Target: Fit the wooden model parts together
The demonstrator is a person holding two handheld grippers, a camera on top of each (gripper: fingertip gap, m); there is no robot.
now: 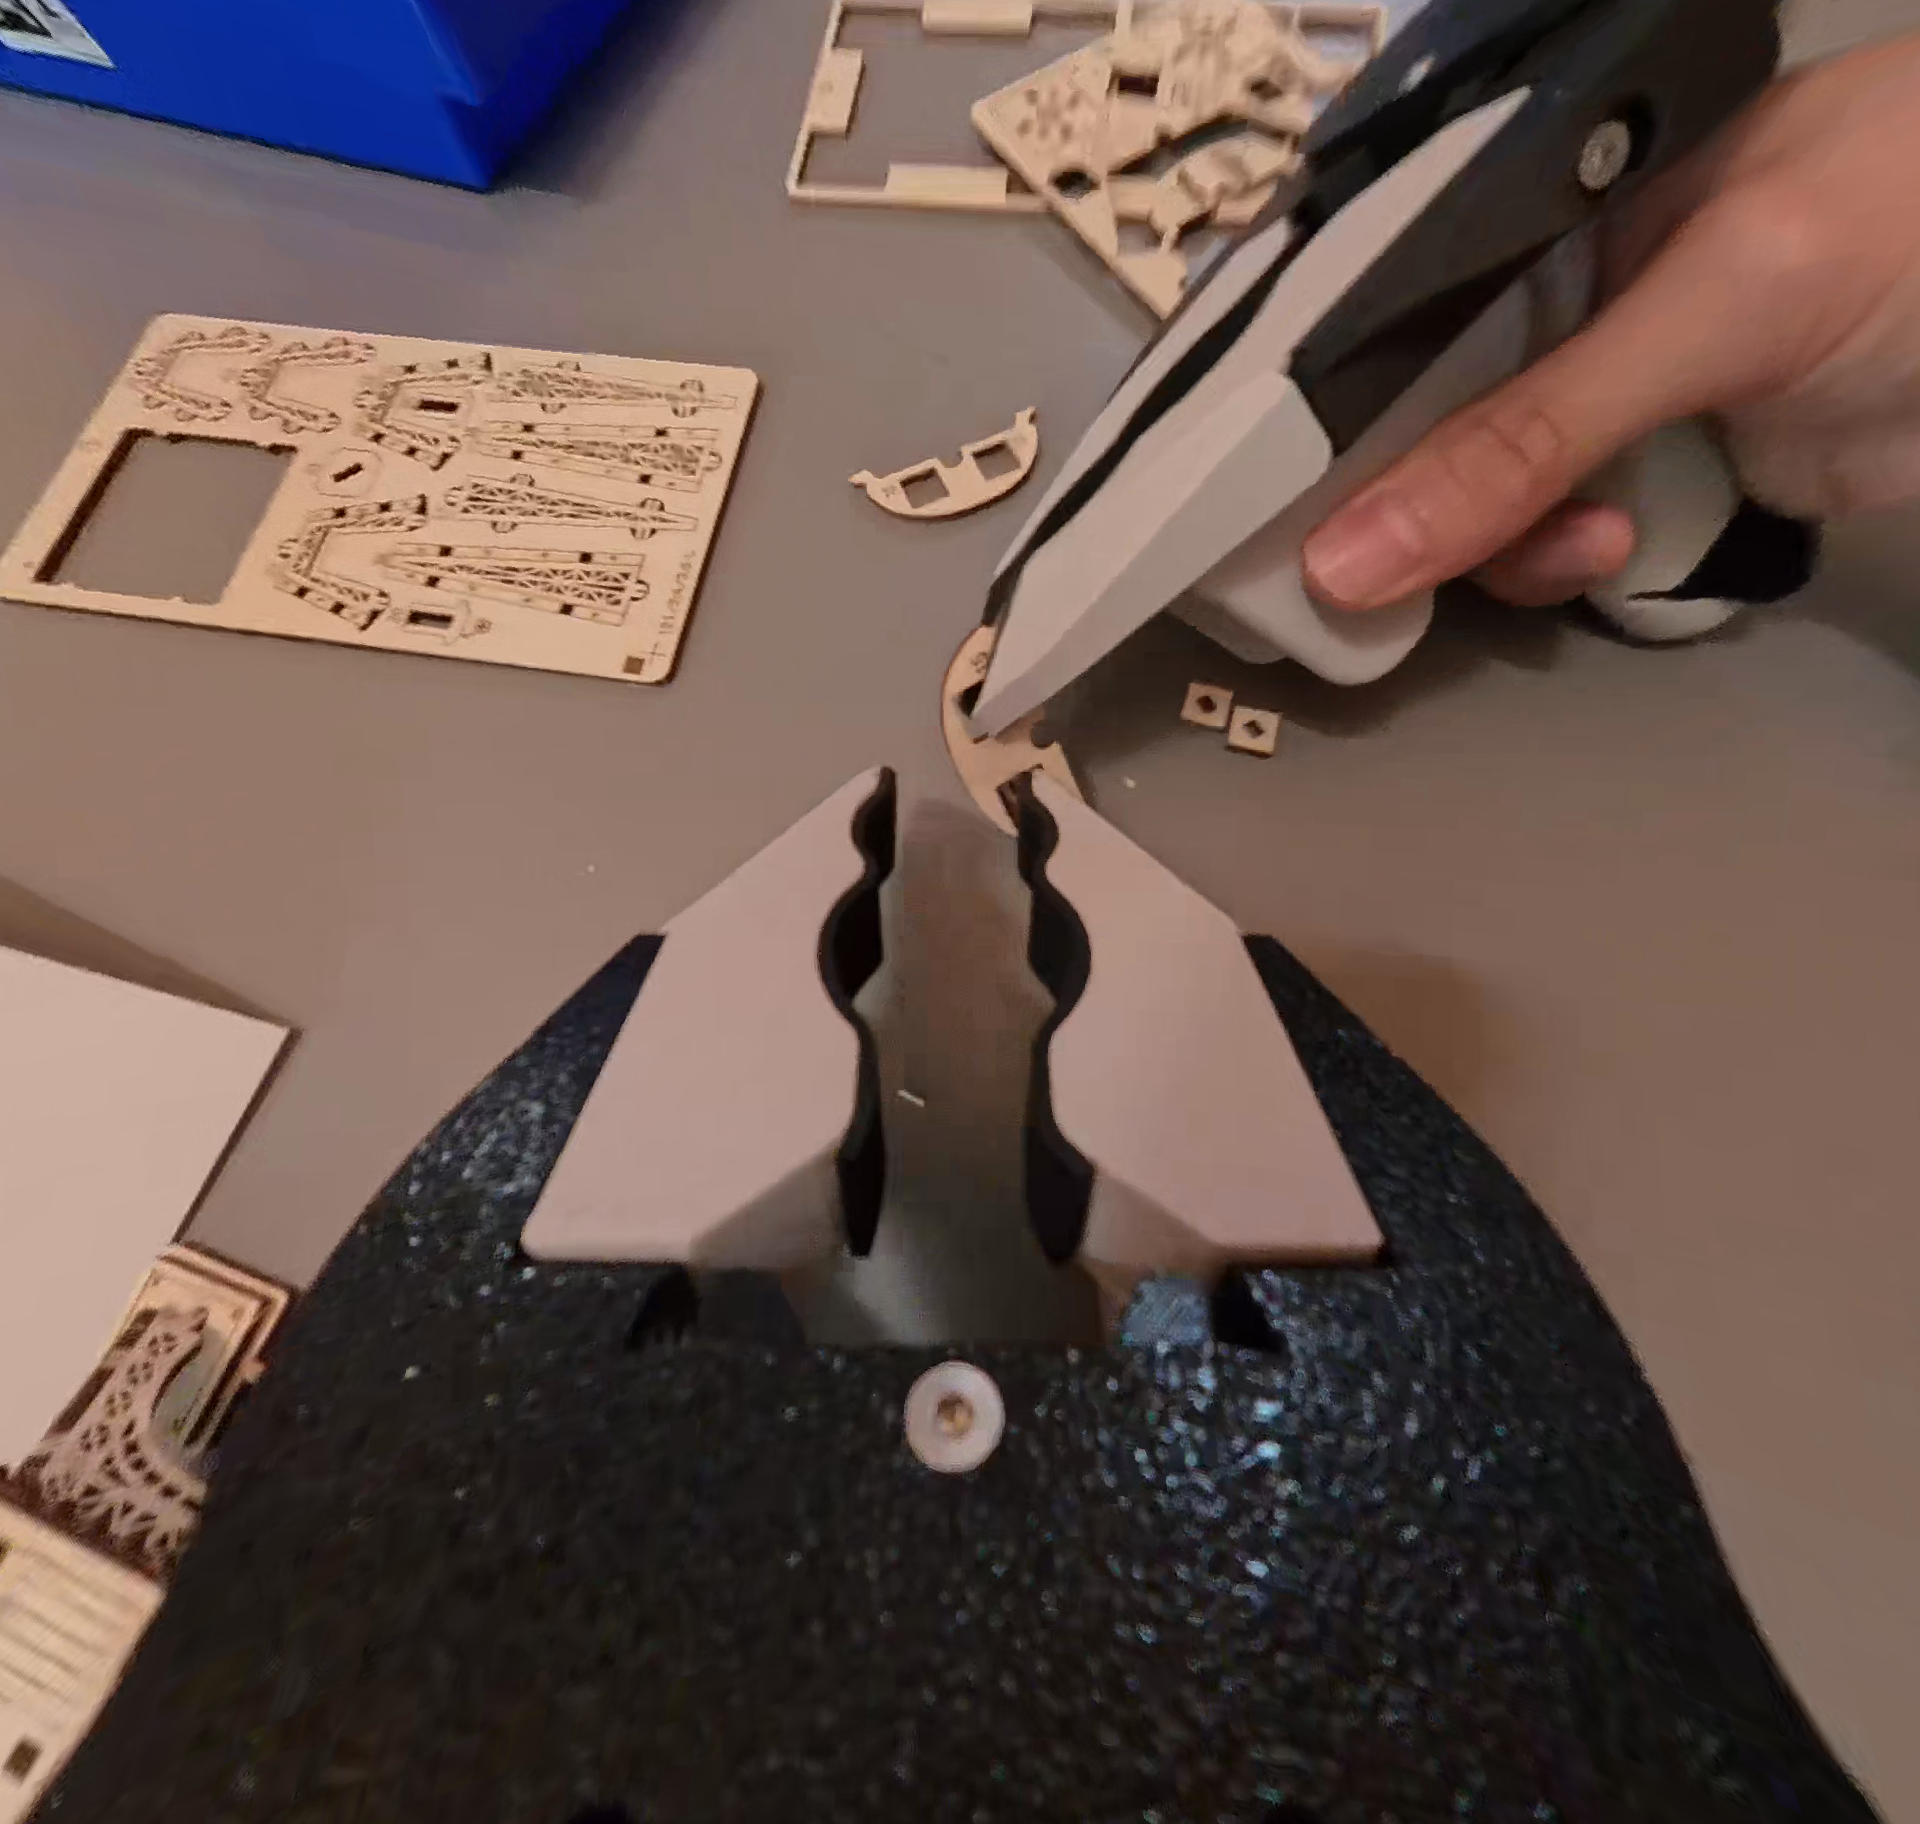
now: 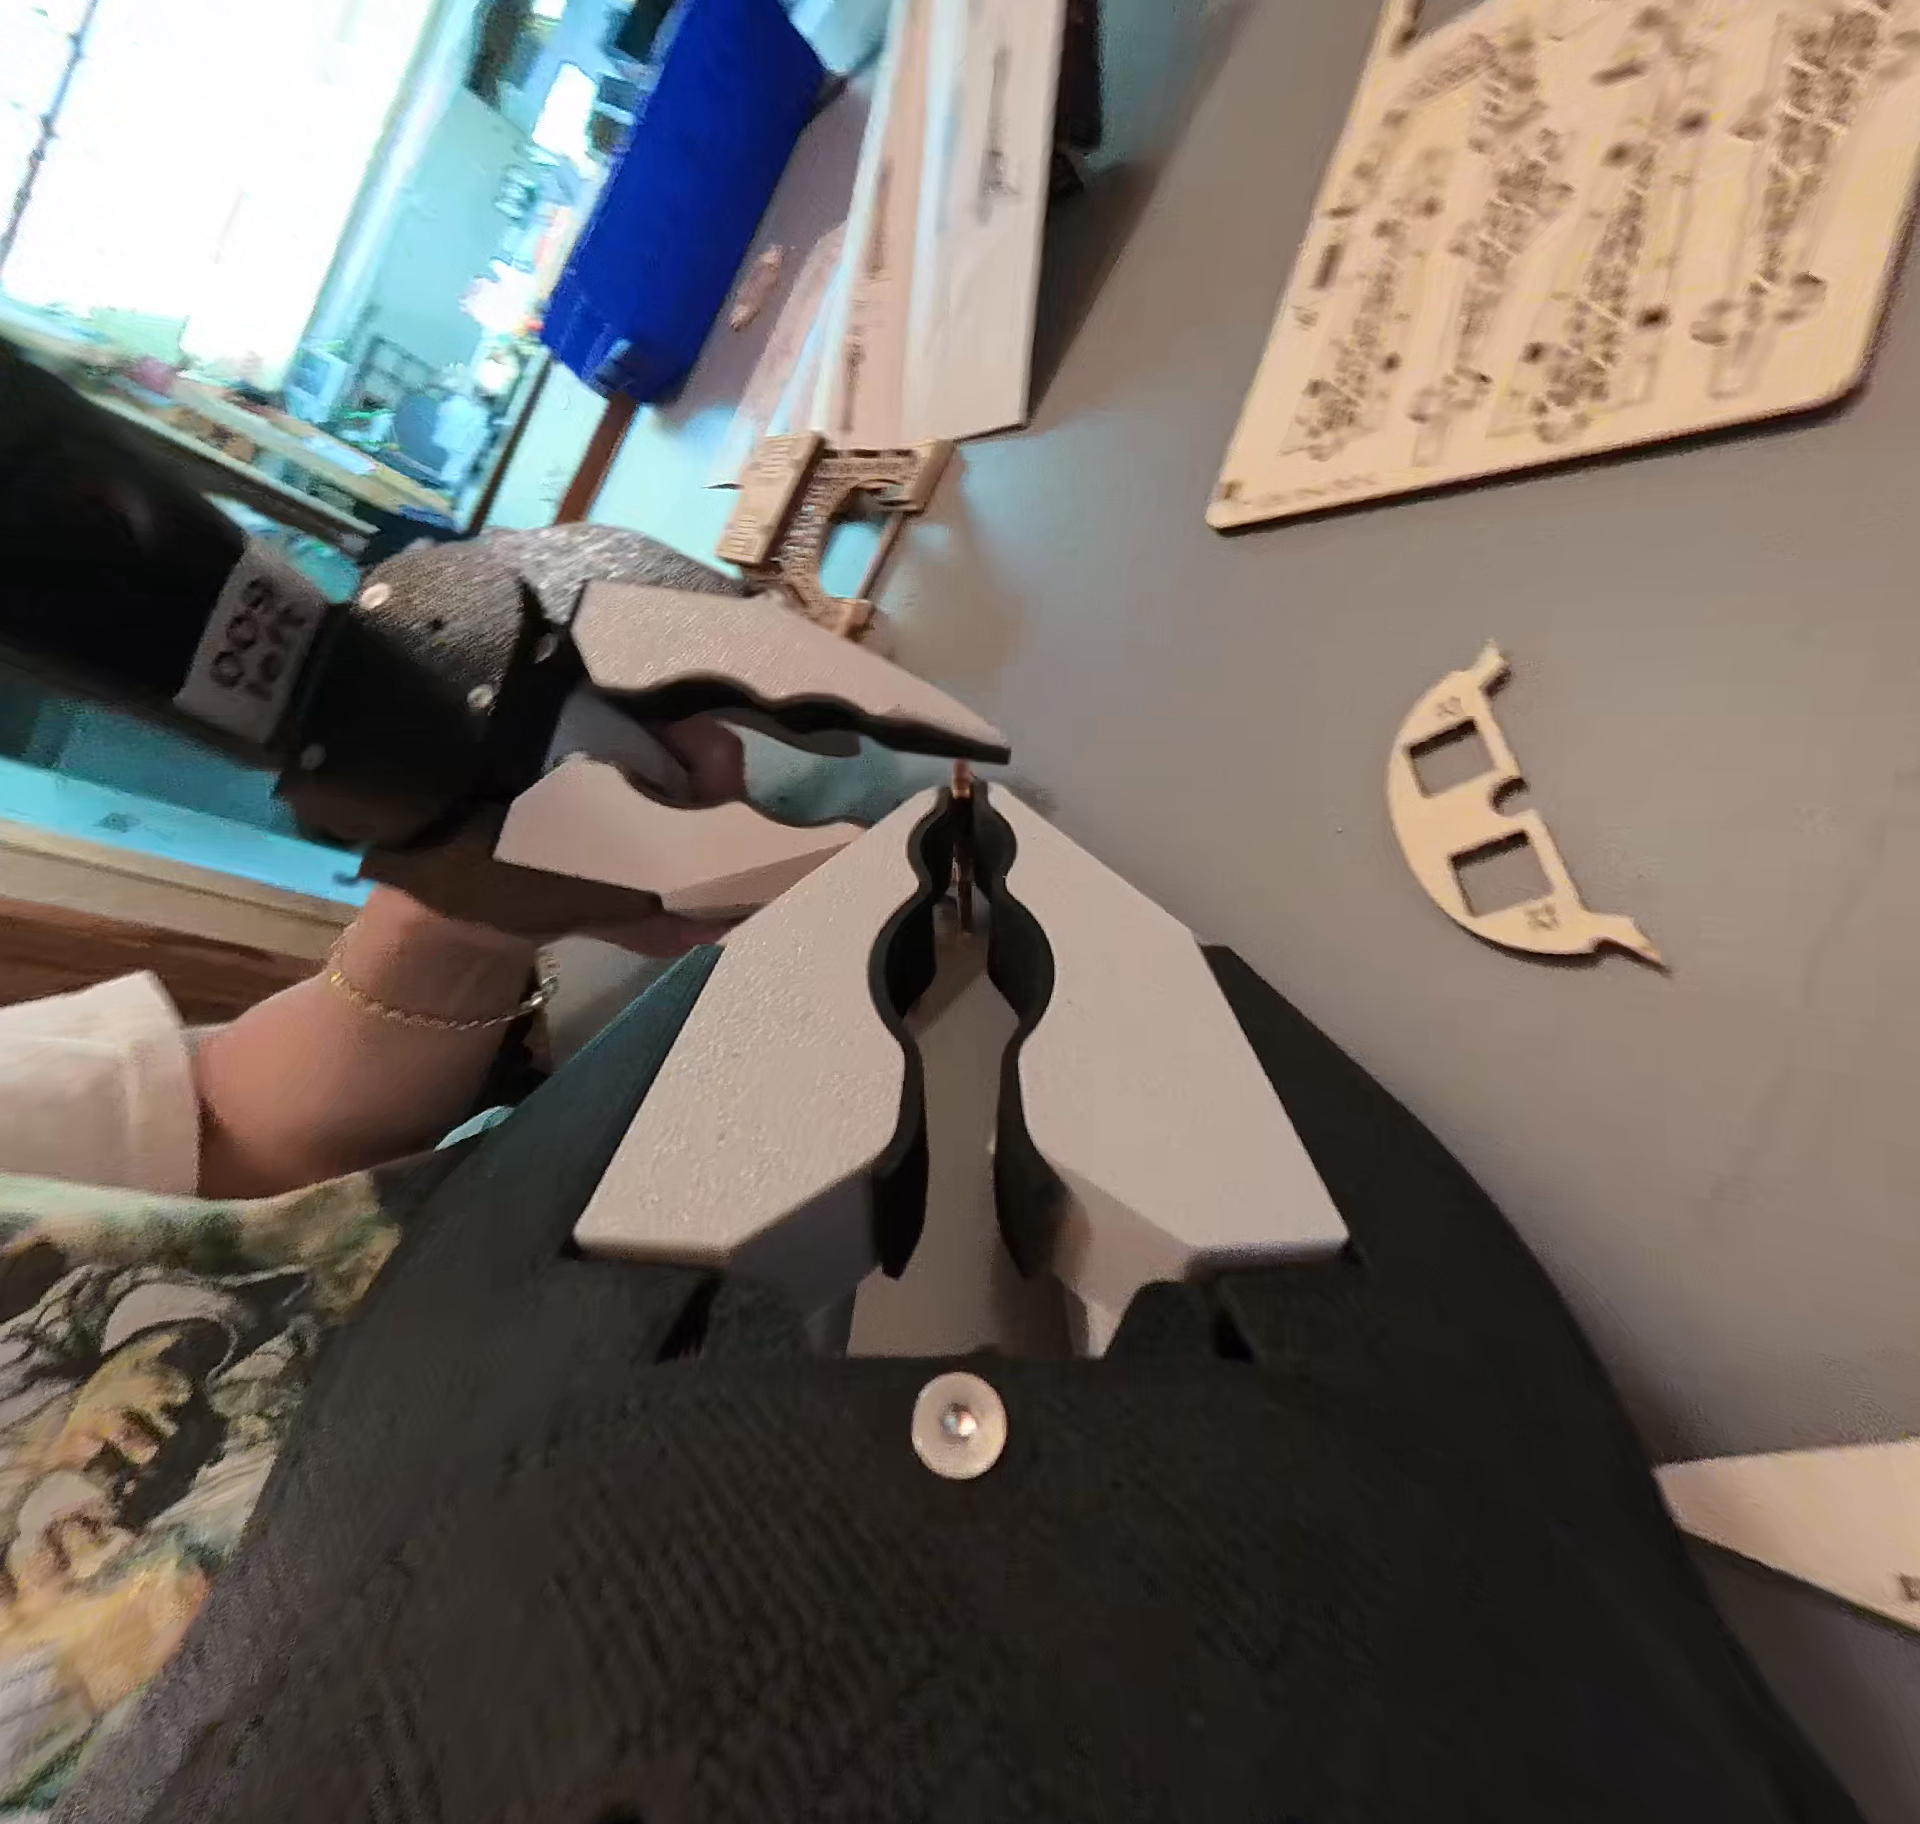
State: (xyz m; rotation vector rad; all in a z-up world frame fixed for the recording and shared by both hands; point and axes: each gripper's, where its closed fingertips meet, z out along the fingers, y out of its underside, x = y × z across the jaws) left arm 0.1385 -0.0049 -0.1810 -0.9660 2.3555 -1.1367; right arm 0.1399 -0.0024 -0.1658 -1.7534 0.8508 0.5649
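My right gripper (image 2: 964,813) is shut on a thin curved wooden piece (image 2: 966,865), seen edge-on between its pads. In the left wrist view it (image 1: 992,709) comes in from the upper right and holds that arc-shaped piece (image 1: 961,725) upright just above the grey table. My left gripper (image 1: 956,798) is open and empty, its right fingertip right beside the lower end of the arc; whether they touch I cannot tell. It also shows in the right wrist view (image 2: 914,787), open, at the left. A second curved piece with two square holes (image 1: 951,481) (image 2: 1496,824) lies flat on the table.
A laser-cut wooden sheet (image 1: 384,496) (image 2: 1558,216) lies left of centre. An emptied frame with loose parts (image 1: 1091,112) is at the back. Two small wooden squares (image 1: 1231,714) lie to the right. A blue box (image 1: 343,18) stands back left; white paper (image 1: 104,1130) lies front left. Less than 4 cm separates the two grippers' tips.
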